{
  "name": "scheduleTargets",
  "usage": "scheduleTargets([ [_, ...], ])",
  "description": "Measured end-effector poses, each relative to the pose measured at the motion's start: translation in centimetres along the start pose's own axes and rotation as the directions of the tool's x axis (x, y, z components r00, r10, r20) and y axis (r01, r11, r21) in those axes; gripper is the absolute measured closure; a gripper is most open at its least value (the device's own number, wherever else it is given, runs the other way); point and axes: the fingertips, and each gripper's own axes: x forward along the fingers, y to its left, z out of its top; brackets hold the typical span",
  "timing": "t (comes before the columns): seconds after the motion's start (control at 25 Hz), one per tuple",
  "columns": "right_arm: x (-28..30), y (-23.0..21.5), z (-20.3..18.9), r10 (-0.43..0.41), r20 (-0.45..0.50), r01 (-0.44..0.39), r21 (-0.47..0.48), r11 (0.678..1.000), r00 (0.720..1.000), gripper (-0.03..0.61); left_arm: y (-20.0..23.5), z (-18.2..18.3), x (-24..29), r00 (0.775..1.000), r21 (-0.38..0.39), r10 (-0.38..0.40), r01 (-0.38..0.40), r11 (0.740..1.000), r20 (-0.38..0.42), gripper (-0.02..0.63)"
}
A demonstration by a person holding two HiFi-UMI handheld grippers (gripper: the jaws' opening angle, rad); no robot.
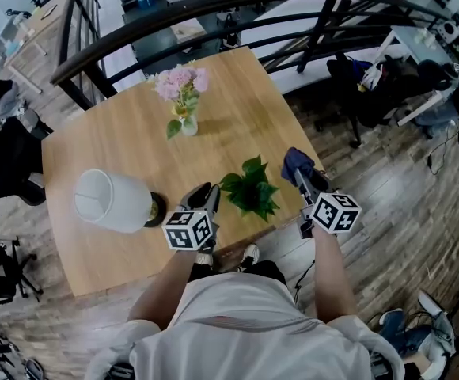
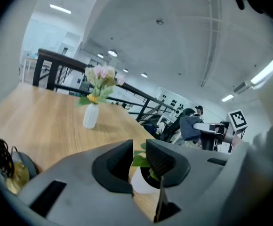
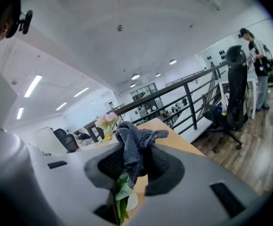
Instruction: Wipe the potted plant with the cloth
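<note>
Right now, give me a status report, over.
Left gripper open, a leaf of the potted plant in its gap. Right gripper shut on cloth, beside it. Lamp, flower vase stand apart.

Bare tabletop (image 1: 103, 137) lies between lamp (image 1: 111, 200), flower vase (image 1: 188, 125) and potted plant (image 1: 252, 190).

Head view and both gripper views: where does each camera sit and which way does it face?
Head view: on the person's head, facing steeply down at the table; shows torso, forearms, left gripper, right gripper.
Left gripper view: on the left gripper, looking along its parted jaws across the table toward the flower vase; potted plant shows through the gap.
Right gripper view: on the right gripper, looking along jaws shut on the cloth, toward the railing.
Shared: all three show the flower vase and potted plant.
</note>
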Motion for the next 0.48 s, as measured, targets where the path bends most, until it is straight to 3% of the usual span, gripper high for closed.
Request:
scheduleTargets([
  [0.24,-2.2,4.2,3.8,-0.008,0.098,0.021,-0.135,0.991,0.995,0.428,-4.4,7.5,-4.0,0.985,0.229,-0.063,0.024,0.973,0.164,0.548],
  [0.48,-5.6,8.5,8.3,0.019,0.22,0.036,-0.244,0.969,0.975,0.428,-8.2,15.0,-8.9,0.945,0.326,-0.134,0.031,0.945,0.299,0.571],
])
